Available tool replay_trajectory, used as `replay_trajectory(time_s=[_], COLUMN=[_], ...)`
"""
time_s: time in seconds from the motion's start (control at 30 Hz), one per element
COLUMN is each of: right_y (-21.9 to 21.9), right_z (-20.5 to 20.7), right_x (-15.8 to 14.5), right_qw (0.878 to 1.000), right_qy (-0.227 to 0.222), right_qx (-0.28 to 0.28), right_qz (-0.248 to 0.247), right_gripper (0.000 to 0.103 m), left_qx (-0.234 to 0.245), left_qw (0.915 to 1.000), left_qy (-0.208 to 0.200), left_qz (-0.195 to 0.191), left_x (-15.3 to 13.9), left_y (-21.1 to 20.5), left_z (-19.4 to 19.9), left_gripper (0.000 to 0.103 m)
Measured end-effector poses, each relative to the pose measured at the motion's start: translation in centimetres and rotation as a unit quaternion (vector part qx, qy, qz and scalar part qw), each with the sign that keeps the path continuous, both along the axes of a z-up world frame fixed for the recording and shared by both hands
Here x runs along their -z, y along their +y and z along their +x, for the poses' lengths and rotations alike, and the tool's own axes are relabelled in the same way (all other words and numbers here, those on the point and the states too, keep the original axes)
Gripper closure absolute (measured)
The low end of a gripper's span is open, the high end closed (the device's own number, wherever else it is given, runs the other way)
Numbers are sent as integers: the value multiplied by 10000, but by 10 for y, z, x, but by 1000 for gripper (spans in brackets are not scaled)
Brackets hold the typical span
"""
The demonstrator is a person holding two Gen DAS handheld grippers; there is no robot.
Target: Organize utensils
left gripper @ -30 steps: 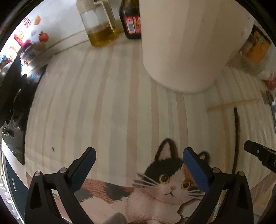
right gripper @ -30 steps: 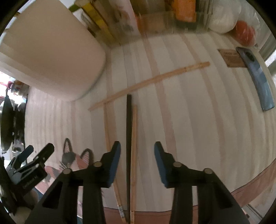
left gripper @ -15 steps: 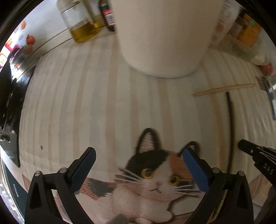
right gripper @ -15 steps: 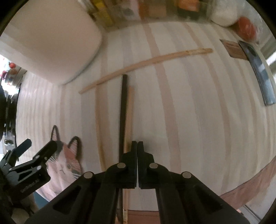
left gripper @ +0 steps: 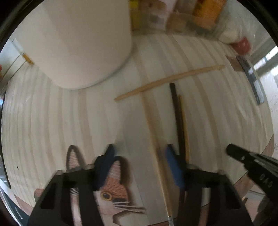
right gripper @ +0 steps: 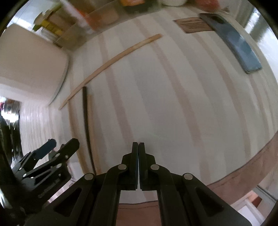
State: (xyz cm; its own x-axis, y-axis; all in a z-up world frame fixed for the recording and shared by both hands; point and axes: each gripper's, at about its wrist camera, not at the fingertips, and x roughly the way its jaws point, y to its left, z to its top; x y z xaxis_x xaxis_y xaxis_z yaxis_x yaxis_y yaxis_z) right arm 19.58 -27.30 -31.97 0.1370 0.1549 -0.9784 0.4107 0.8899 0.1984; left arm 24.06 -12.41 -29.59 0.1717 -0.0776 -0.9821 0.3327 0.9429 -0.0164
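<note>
Several chopsticks lie on the striped cloth. In the left wrist view a pale wooden one point(left gripper: 152, 132) runs between my left gripper's fingers, a black one point(left gripper: 177, 114) with a thin tan one point(left gripper: 184, 121) lies just right, and a long tan one point(left gripper: 170, 80) lies crosswise beyond. My left gripper point(left gripper: 139, 156) is open over the pale chopstick. My right gripper point(right gripper: 138, 147) is shut and empty, right of the black chopstick point(right gripper: 86, 120); the long tan one point(right gripper: 111, 67) lies ahead-left.
A large white container point(left gripper: 78, 43) stands at the back left. A cat-print mat point(left gripper: 104, 187) lies under the left gripper. A blue phone point(right gripper: 234, 43) and a brown card point(right gripper: 192, 25) lie far right. Packets and jars point(left gripper: 182, 15) line the back. The table edge point(right gripper: 243, 165) is near.
My left gripper swung right from over the cat mat to over the chopsticks and narrowed. My right gripper closed empty, then moved right, away from the black chopstick.
</note>
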Motion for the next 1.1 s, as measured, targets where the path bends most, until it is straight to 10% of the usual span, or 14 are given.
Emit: replay_trajectory(time_s=[0.17,0.7,1.1], right_y=[-16,33,66], right_z=[-15,12,38], right_x=[0,8,11], right_qw=[9999,9940,9925], right_qy=[3,-180,-18], right_qx=[164,-783,-1149], right_qz=[-15,743,408], right_gripper=[103,101,98], left_qx=[205,-587,-606], left_qw=[9996,9982,9981], left_qy=[-188,-30,-71], left_qz=[21,123,18], left_x=[-7,-12,-16], left_y=[-9,85,123], left_z=[-9,-22,-29], left_gripper=[98,98,98])
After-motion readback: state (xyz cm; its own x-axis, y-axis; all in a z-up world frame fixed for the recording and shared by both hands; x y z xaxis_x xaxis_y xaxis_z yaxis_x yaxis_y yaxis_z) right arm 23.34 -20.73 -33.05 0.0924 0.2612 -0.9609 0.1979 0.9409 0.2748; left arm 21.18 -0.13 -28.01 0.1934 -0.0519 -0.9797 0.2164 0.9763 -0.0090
